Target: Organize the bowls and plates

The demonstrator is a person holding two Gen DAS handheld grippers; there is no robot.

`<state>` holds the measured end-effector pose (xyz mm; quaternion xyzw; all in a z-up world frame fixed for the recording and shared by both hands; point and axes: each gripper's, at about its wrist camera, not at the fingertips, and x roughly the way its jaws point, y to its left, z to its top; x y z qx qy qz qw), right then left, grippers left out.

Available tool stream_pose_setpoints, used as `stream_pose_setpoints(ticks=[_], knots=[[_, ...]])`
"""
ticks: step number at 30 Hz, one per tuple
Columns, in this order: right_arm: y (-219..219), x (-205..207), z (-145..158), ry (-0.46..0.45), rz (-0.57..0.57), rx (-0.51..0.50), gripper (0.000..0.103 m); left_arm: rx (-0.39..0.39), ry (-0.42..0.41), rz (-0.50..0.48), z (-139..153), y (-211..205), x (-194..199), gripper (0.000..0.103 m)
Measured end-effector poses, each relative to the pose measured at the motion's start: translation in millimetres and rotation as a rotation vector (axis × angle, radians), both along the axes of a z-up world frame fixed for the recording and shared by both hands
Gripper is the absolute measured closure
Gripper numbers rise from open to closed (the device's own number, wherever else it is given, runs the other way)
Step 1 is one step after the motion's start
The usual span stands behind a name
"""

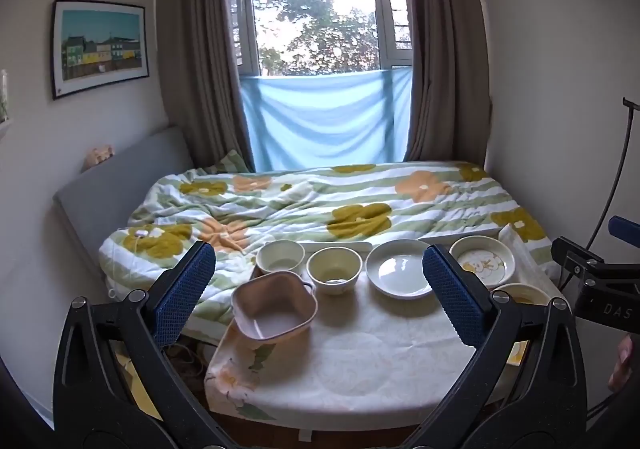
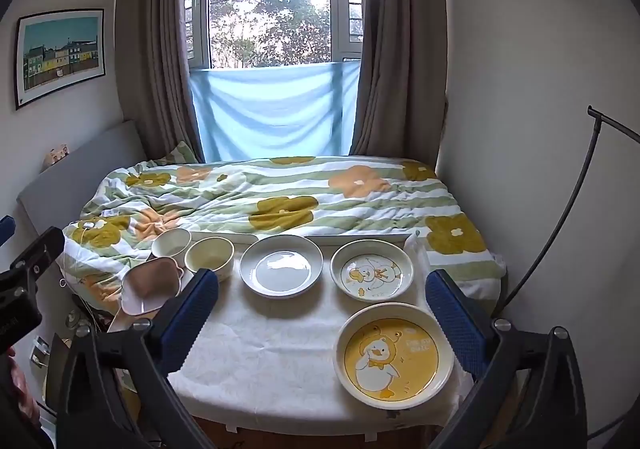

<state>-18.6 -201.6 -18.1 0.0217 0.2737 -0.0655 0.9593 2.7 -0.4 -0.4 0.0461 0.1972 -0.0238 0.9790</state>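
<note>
Both grippers, left gripper (image 1: 320, 289) and right gripper (image 2: 322, 313), hang released and empty above the near table edge (image 2: 280, 389), while bowls and plates lie unstacked beyond: pink bowl (image 2: 150, 285) leftmost, yellow duck plate (image 2: 394, 355) nearest, apparently awaiting sorting.

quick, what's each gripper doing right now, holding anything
left gripper: open, holding nothing.
right gripper: open, holding nothing.
</note>
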Motion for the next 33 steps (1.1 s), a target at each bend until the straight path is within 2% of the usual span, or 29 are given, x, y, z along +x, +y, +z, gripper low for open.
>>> stream_pose_setpoints(ticks=[3, 33], knots=[[-1, 3, -1, 0.001, -0.002, -0.001, 0.000, 0.003, 0.003, -0.001, 1, -9, 6, 0.000], [7, 14, -3, 0.012, -0.008, 0.004, 0.000, -0.010, 0.006, 0.006, 9, -5, 13, 0.000]])
